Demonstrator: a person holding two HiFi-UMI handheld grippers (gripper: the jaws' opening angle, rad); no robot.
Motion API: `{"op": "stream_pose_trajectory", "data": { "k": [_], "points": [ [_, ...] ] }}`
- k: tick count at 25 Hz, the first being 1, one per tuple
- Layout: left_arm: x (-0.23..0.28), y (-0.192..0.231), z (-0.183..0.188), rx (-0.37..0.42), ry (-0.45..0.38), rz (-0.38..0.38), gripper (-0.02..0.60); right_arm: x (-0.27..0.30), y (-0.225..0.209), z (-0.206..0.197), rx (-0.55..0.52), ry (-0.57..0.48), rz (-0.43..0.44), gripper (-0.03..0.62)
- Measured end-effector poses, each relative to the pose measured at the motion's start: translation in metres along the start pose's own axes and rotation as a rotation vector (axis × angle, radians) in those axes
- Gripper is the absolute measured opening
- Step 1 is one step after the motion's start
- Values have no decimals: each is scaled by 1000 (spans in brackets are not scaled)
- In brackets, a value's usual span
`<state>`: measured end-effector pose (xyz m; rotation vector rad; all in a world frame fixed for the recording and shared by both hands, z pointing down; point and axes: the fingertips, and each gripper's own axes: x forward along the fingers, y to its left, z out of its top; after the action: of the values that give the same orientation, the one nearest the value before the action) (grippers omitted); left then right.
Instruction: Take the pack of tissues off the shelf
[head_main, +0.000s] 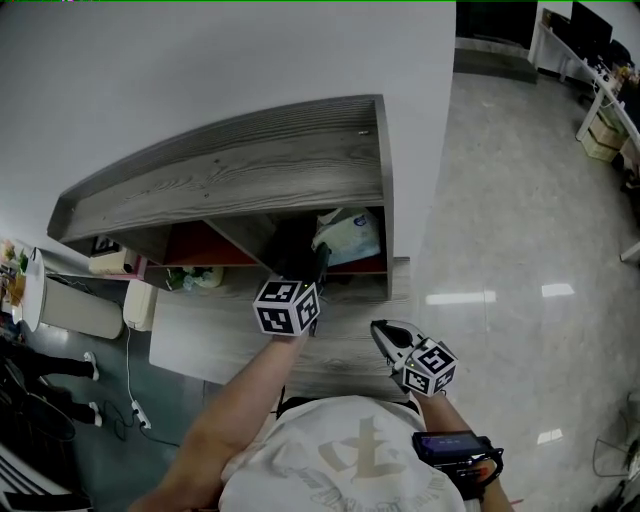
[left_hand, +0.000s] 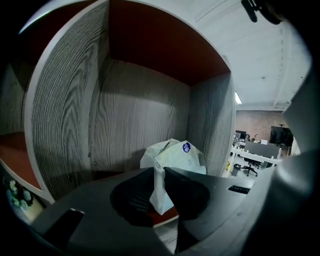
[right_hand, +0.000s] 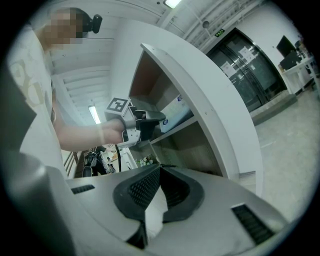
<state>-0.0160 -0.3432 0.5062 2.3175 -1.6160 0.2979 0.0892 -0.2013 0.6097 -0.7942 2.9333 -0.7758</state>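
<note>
The pack of tissues (head_main: 348, 238), white with a blue round sticker, lies in the right-hand compartment of the grey wood shelf (head_main: 240, 170). My left gripper (head_main: 322, 256) reaches into that compartment. In the left gripper view a fold of the pack (left_hand: 176, 156) is pinched between the jaws of that gripper (left_hand: 159, 174), with the pack resting on the red-brown shelf floor. My right gripper (head_main: 386, 331) hangs back near my body, its jaws together on nothing. The right gripper view shows its own jaws (right_hand: 159, 169), the left gripper (right_hand: 150, 120) and the pack (right_hand: 176, 107) beyond.
The shelf's side wall (left_hand: 212, 125) stands close on the pack's right. A lower wooden board (head_main: 220, 335) juts out under the shelf. Small flowers (head_main: 205, 277) and white boxes sit to the left. Glossy floor (head_main: 500, 250) stretches right toward office desks.
</note>
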Motion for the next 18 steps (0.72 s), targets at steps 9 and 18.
{"op": "stream_pose_trajectory", "data": {
  "k": [9,18],
  "points": [
    [-11,5,9,8,-54,7,25,11,4,-4,2,17,22,5],
    [-27,4,14,2,-88,14,25,10,8,-6,-4,30,33,5]
  ]
}}
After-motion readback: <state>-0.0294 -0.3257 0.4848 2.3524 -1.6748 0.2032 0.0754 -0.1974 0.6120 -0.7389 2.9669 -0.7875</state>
